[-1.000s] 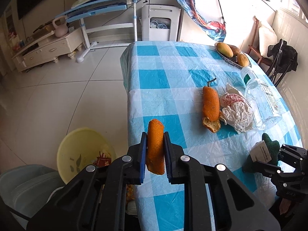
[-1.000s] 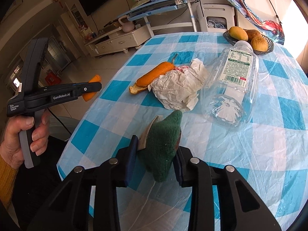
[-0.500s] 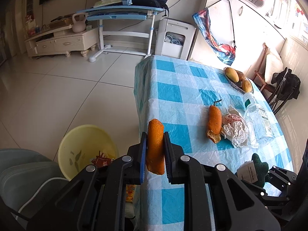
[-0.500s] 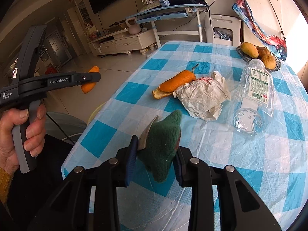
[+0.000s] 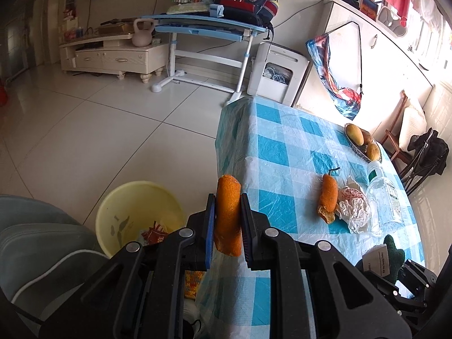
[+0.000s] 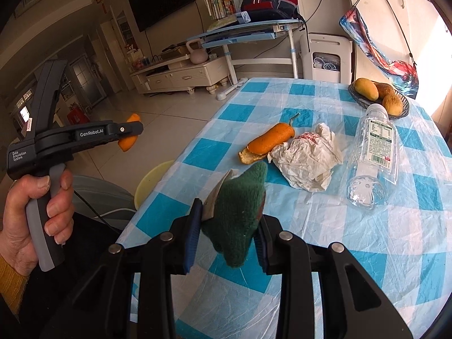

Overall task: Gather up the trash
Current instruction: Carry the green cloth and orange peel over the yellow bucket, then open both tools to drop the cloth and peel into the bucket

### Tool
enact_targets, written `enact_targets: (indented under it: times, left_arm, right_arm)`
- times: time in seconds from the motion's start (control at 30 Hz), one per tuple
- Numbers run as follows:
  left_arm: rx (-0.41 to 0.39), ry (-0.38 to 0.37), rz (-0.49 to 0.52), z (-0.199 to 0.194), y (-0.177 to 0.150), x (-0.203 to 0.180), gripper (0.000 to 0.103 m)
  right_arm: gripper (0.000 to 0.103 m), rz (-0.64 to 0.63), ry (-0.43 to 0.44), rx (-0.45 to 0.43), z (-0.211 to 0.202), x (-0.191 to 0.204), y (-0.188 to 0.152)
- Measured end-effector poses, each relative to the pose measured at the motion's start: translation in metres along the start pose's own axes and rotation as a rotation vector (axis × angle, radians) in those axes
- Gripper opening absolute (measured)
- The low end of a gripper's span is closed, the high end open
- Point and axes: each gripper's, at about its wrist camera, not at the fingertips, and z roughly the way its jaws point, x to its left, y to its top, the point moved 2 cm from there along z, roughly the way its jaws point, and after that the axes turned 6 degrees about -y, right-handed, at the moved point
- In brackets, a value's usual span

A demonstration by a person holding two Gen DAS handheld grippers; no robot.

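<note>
My left gripper [image 5: 228, 226] has its fingers [image 5: 209, 227] clamped on an orange peel piece [image 5: 228, 214], which stands upright between the blue pads at the lower centre of the left wrist view. In the right wrist view that same gripper sits at the left of the frame, held by a hand [image 6: 34, 217], with the peel poking out past its tip. My right gripper [image 6: 230, 237] grips a green plush scrap [image 6: 240, 212] with a pale tag on its left side; the fingers [image 6: 192, 234] press it from both sides at the lower centre of the frame. Just left of my left fingers, lower left of the left wrist view, a yellow bin [image 5: 138, 214] stands on the tiled floor [image 5: 113, 130] with some scraps already in its bottom. It lies beside the near edge of the surface [image 5: 282, 152], which wears a blue-and-white checked cloth. On that cloth, right of centre in both views, a second orange peel [image 6: 268, 144] lies touching a crumpled paper wrapper [image 6: 308, 161], and a clear plastic bottle [image 6: 373, 152] lies on its side just beyond the wrapper. Farther back, near the upper right, a dark fruit basket [image 6: 378, 96] holds mangoes.
</note>
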Motion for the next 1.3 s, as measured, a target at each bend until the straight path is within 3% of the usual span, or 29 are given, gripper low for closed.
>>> enact_targets:
  times: [0.67, 0.97, 1.1, 1.3]
  left_arm:
    - [-0.065, 0.143, -0.194, -0.003, 0.011, 0.052, 0.017]
    - [-0.091, 0.191, -0.242, -0.017, 0.05, 0.091, 0.017]
    - [-0.044, 0.175, -0.331, -0.005, 0.044, 0.118, 0.017]
    - [-0.034, 0.133, -0.417, 0.003, 0.039, 0.135, 0.017]
  right_arm:
    - [0.034, -0.073, 0.12, 0.015, 0.047, 0.061, 0.035]
    - [0.034, -0.15, 0.18, 0.054, 0.089, 0.107, 0.063]
    - [0.034, -0.174, 0.202, 0.073, 0.106, 0.129, 0.072]
    - [0.034, -0.209, 0.212, 0.117, 0.136, 0.153, 0.082]
